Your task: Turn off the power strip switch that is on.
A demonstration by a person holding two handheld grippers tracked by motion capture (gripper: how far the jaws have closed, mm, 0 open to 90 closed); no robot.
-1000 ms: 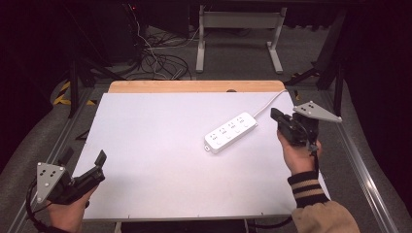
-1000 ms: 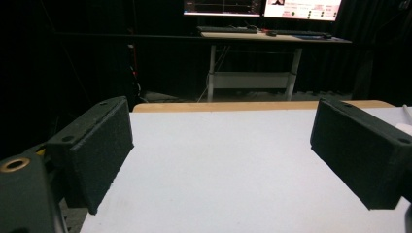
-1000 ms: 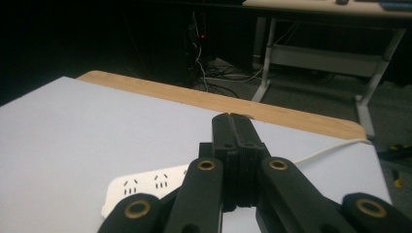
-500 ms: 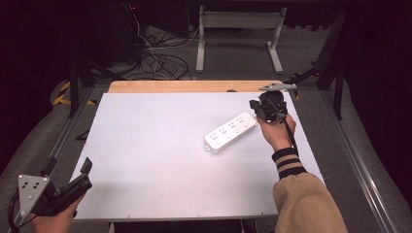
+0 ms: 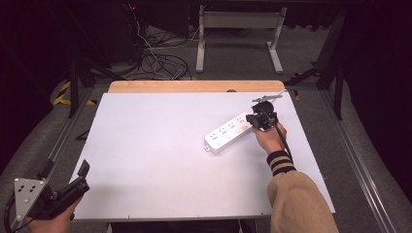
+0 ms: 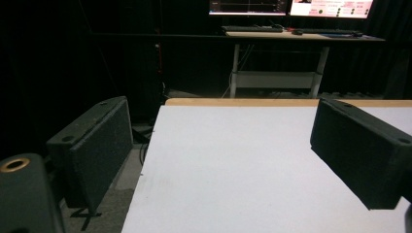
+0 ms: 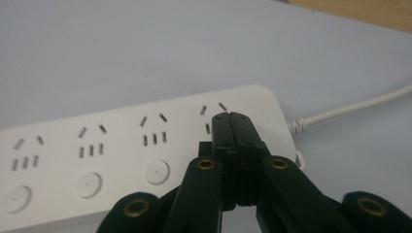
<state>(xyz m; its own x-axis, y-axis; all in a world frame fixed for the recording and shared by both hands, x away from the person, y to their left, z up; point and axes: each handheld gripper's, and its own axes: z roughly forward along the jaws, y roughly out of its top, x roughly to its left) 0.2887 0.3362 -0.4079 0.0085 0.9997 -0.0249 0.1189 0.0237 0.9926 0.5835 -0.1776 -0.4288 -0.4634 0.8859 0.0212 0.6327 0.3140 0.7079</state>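
Inspection from my own position. My right gripper (image 5: pixel 253 119) sits at about two o'clock on the bench (image 5: pixel 160 160), its fingers (image 7: pixel 233 131) pressed together with nothing between them. In the right gripper view the closed tips rest over the socket nearest the cable end of the white power strip (image 7: pixel 121 145); whether they touch its face or hover just above it I cannot tell. The power strip (image 5: pixel 228 133) lies flat on the white bench top, slanted, its long axis running from eight o'clock to two o'clock, with its white cable (image 7: pixel 350 109) leaving the two o'clock end. Four socket groups and round switch buttons show along its face. My left gripper (image 5: pixel 63 182) is at the seven o'clock corner of the bench, well apart from the strip, its fingers (image 6: pixel 362 150) spread wide and empty.
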